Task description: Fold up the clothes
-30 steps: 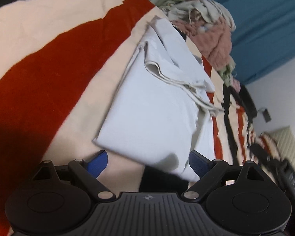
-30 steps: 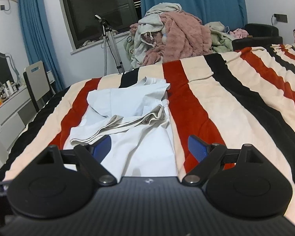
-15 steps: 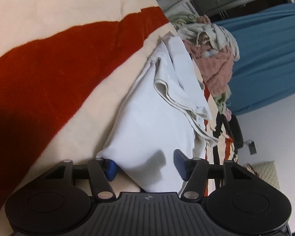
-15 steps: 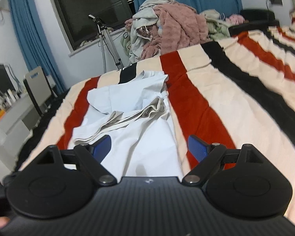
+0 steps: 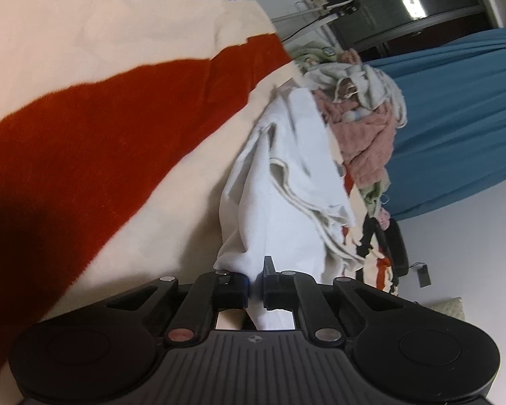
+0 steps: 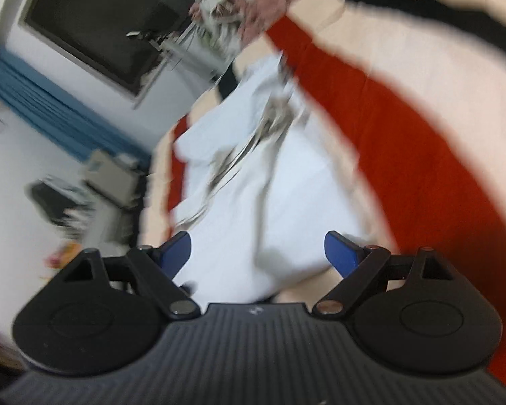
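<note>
White shirt (image 5: 280,209) corner pinched between left tool (image 5: 255,283) fingers.

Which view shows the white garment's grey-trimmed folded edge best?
The left wrist view: the white garment is sharp there, its trim traceable, and the left tool is shut on its near corner. The right wrist view shows it motion-blurred between the open right tool.

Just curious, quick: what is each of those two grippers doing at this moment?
Left gripper: closed, pinching the near edge of the white garment.
Right gripper: open, holding nothing, fingers either side of the garment's edge.
</note>
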A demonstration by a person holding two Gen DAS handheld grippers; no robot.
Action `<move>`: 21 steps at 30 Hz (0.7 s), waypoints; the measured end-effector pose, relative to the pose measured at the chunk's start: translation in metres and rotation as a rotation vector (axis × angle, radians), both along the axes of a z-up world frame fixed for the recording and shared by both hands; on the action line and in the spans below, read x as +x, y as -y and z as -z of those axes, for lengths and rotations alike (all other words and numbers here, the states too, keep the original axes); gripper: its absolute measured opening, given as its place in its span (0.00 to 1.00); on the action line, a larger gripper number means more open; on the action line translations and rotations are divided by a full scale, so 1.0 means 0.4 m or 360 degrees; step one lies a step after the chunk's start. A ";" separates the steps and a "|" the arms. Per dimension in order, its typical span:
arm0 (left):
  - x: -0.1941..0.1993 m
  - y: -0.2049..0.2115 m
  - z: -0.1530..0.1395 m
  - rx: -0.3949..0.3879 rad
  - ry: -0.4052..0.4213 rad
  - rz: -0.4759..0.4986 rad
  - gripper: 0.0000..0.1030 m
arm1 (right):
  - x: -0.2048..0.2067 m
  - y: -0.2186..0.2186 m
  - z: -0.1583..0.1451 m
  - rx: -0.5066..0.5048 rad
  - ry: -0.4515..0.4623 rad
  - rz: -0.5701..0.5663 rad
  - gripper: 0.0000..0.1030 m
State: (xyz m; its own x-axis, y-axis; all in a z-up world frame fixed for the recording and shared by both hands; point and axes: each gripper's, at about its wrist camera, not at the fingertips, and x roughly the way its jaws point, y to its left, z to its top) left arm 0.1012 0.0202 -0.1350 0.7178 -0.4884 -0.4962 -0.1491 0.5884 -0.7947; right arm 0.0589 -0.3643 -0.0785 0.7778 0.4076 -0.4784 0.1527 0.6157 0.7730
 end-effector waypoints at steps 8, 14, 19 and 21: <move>-0.029 -0.014 -0.019 -0.0020 0.0046 -0.0003 0.06 | 0.033 -0.060 0.110 0.0439 -0.0209 -0.0180 0.86; -0.030 -0.023 -0.014 -0.0041 0.0002 -0.0011 0.06 | 0.051 -0.078 0.121 0.0468 -0.0189 -0.0189 0.85; -0.033 -0.032 -0.010 -0.0052 -0.0014 -0.0023 0.06 | 0.043 -0.024 0.143 0.0575 -0.0183 0.0046 0.72; -0.032 -0.033 -0.008 -0.0053 -0.0019 -0.0027 0.06 | 0.032 0.009 0.145 0.0552 -0.0157 0.0198 0.71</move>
State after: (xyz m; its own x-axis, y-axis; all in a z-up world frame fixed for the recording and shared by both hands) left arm 0.0882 0.0335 -0.1317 0.7201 -0.4930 -0.4884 -0.1683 0.5587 -0.8121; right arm 0.0718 -0.3679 -0.1367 0.7885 0.4640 -0.4037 0.2938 0.2925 0.9100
